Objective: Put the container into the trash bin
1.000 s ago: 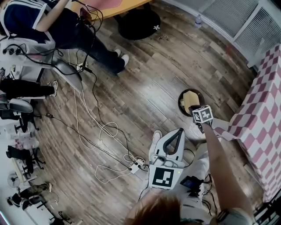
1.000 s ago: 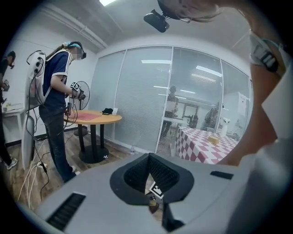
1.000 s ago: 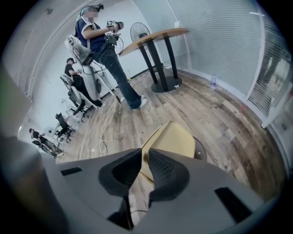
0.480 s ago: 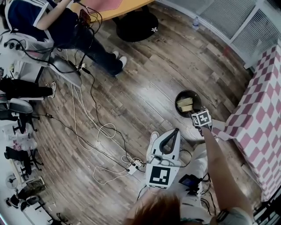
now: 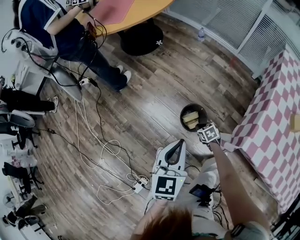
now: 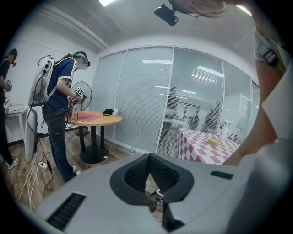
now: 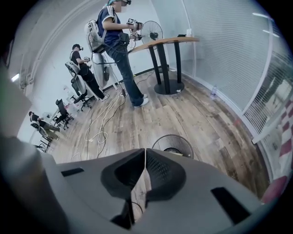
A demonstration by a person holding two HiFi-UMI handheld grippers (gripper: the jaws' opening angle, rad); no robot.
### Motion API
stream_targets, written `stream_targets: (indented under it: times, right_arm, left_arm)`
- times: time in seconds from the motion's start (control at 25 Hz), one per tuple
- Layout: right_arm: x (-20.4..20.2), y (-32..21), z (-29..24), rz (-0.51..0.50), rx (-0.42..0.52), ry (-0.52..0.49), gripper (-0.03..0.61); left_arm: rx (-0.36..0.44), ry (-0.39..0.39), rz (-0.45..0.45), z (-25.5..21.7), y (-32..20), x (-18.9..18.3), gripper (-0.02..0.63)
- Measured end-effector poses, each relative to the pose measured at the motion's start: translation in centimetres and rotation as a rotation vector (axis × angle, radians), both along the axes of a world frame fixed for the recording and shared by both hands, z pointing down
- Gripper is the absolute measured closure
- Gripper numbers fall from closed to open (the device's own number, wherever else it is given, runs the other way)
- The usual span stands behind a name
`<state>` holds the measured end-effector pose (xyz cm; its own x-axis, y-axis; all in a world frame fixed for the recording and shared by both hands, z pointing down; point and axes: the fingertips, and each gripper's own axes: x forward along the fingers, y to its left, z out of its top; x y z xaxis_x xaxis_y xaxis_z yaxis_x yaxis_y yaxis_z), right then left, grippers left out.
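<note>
A round black wire trash bin (image 5: 182, 116) stands on the wood floor, and the pale yellow container (image 5: 191, 118) lies inside it. My right gripper (image 7: 145, 153) hangs just above the bin's near side, its marker cube (image 5: 208, 133) covering the jaws in the head view. Its jaws are closing, their tips meet, and nothing is between them. In the right gripper view the bin (image 7: 158, 140) shows just past the jaw tips. My left gripper (image 5: 179, 142) is held lower left of the bin, shut and empty.
A table with a pink-and-white checked cloth (image 5: 276, 140) stands close on the right, a yellow block (image 5: 295, 123) on it. White cables and a power strip (image 5: 138, 185) trail over the floor to the left. A person (image 5: 70, 28) stands by a round table (image 5: 140, 7) at the back.
The right gripper has lifted and drawn back a little from the bin, where the container lies. The head view has shifted, sliding the bin leftward and down. The left gripper has kept its place.
</note>
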<state>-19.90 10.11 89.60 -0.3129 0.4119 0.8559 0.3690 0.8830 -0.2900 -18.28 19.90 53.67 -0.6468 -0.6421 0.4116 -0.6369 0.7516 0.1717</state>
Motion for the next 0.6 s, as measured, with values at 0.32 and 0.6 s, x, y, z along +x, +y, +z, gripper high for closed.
stream_targets:
  times: [0.32,0.6]
  right_arm:
    - [1.2,0.9,-4.7,-0.047,-0.022,-0.070,0.584]
    - [1.6,2.8,-11.3,-0.080,-0.108,-0.209,0.584]
  left_arm:
    - [-0.002,-0.018,0.002,-1.8,-0.8,0.5,0.609]
    - [0.010,-0.044,0.016,-3.6,-1.6,1.1,0.609]
